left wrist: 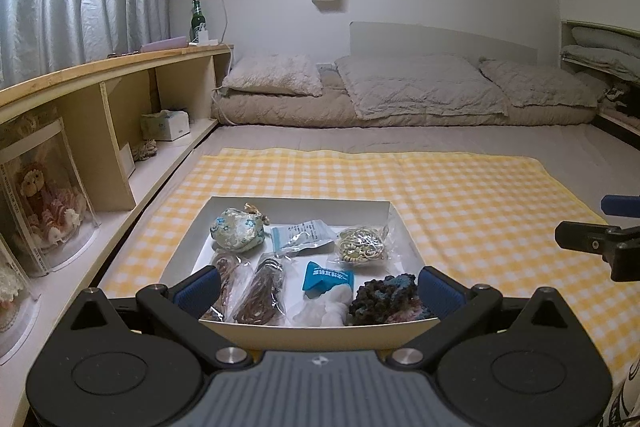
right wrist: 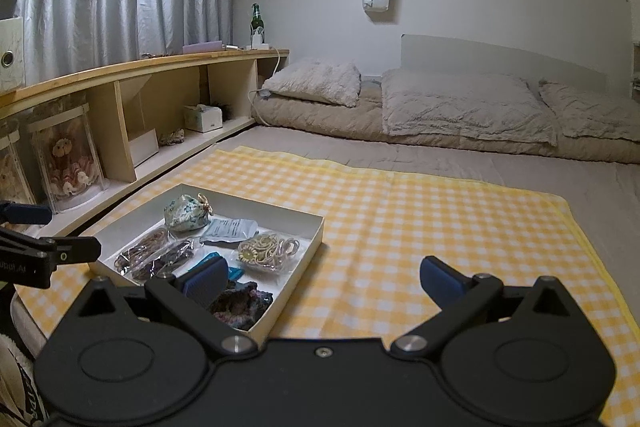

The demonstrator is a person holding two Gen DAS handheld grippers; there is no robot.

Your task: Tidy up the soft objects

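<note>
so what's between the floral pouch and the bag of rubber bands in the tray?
A flat white sachet with a blue edge lies between the floral pouch and the rubber band bag, on the tray floor. Clearest in the left wrist view.

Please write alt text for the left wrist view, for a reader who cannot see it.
An open left hand-held gripper hovers over a white box holding a floral pouch, bagged hair ties and a crocheted piece, on a yellow checked cloth.

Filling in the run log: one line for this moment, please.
left gripper: open, over box | right gripper: open, empty, over yellow cloth | box: full of small soft items
</note>
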